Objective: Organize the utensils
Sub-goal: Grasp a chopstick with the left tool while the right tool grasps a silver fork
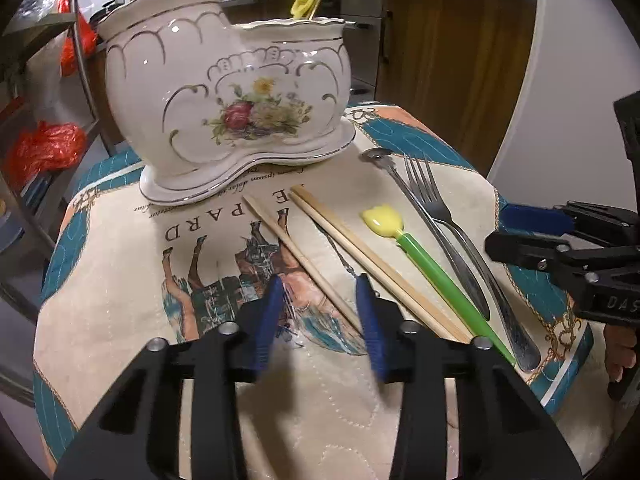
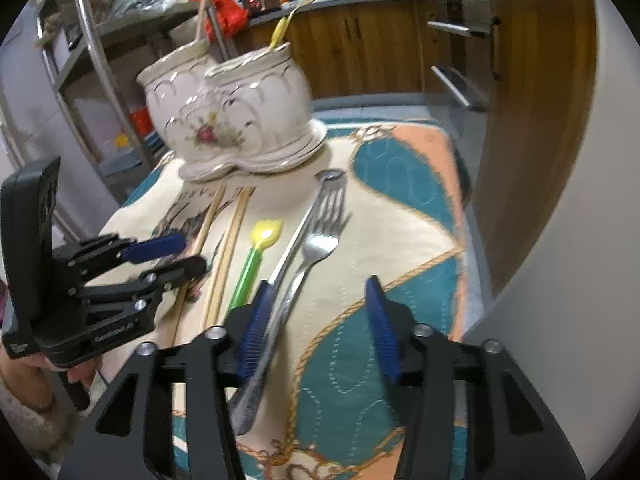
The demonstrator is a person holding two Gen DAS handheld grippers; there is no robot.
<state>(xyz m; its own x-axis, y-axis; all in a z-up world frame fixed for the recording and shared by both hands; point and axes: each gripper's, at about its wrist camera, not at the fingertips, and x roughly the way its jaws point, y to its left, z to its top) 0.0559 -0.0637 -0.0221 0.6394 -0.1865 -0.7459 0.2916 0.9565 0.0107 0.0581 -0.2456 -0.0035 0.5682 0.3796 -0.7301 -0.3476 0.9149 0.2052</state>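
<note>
Left gripper (image 1: 320,300) astride chopstick (image 1: 304,260), clear only left-wrist.

On the cloth: 2 chopsticks (image 1: 304,258), 1 yellow-tipped green spoon (image 1: 424,256), 1 steel fork (image 1: 452,224), 1 steel spoon (image 1: 404,188). Behind: 1 two-pot ceramic holder (image 1: 224,92).

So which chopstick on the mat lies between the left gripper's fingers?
The single chopstick nearest the horse print; the paired chopsticks lie outside, beside the green-handled spoon.
</note>
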